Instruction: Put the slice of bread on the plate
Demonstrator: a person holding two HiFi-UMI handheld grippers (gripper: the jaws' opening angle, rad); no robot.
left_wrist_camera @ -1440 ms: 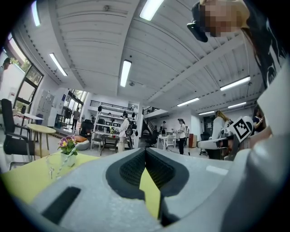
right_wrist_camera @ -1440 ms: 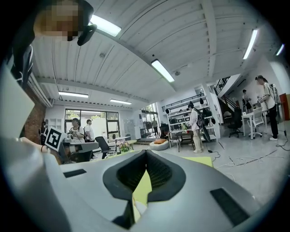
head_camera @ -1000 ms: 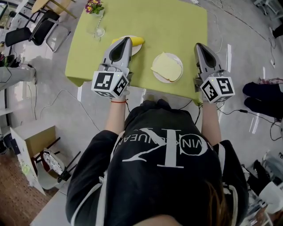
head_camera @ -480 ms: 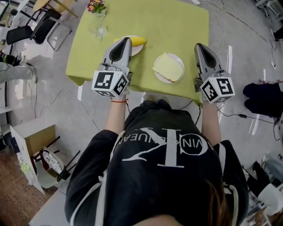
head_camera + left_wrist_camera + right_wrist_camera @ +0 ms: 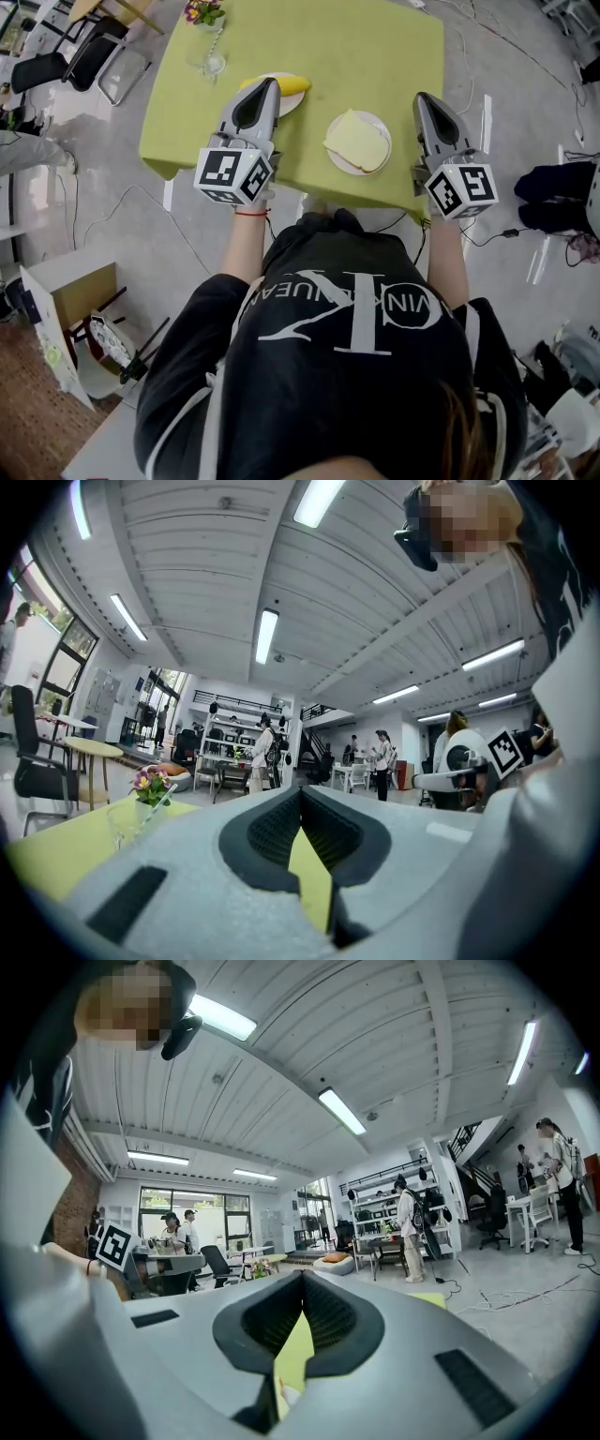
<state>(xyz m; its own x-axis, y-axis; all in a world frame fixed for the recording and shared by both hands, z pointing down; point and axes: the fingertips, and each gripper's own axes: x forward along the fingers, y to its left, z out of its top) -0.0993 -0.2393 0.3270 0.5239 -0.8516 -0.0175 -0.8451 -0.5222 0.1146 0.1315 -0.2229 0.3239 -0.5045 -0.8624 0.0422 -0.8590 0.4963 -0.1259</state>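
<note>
Pale sq. bread slice (image 5: 357, 141) flat on wht plate (image 5: 379, 121)

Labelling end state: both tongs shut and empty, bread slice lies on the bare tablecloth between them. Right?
Not quite. The bread slice lies on the white plate, not on the bare tablecloth; the head view shows it. The rest holds: left tongs and right tongs are shut and empty, with the slice between them.
</note>
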